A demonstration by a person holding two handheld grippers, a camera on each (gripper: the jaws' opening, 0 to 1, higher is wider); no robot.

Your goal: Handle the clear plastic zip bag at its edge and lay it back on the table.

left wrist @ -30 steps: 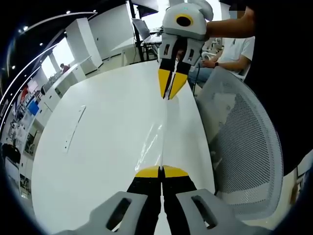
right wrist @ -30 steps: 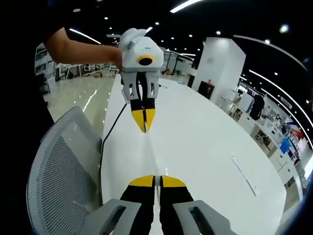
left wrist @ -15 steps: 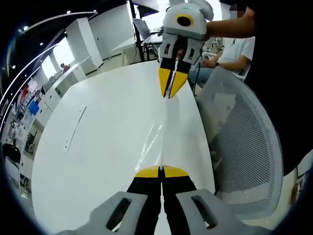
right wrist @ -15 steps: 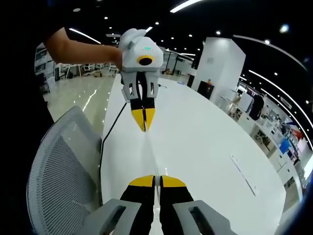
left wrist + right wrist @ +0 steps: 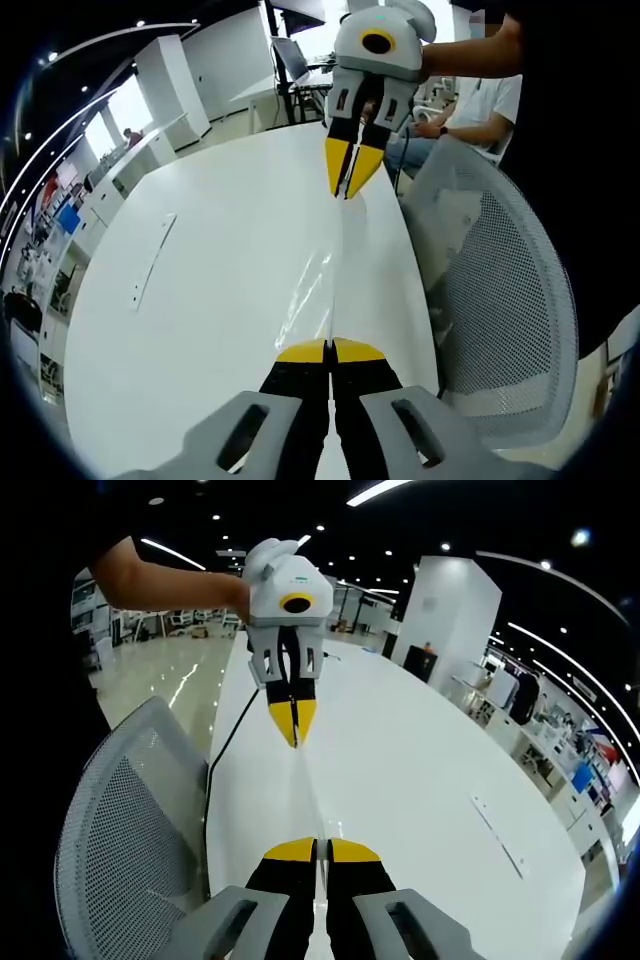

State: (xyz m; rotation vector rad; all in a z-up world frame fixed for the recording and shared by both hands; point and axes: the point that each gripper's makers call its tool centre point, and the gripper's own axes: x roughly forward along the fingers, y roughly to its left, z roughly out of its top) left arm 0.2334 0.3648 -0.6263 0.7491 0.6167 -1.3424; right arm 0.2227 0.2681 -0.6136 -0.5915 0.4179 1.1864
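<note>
Left gripper view: both tongs (image 5: 330, 351) pinch glossy, see-through zip bag (image 5: 318, 290) taut.

A long white bench (image 5: 220, 290) runs ahead of the tongs; a grey mesh chair (image 5: 500, 300) stands beside; ceiling strip lights (image 5: 385, 490) glow above.

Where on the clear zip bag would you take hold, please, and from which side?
Grip the zip bag at its two short ends, coming in along its length, one hand-held gripper from each end. It hangs taut and edge-on above the white table, so only the thin end edges offer a bite. The left hand-held gripper and right hand-held gripper pinch there now.
</note>
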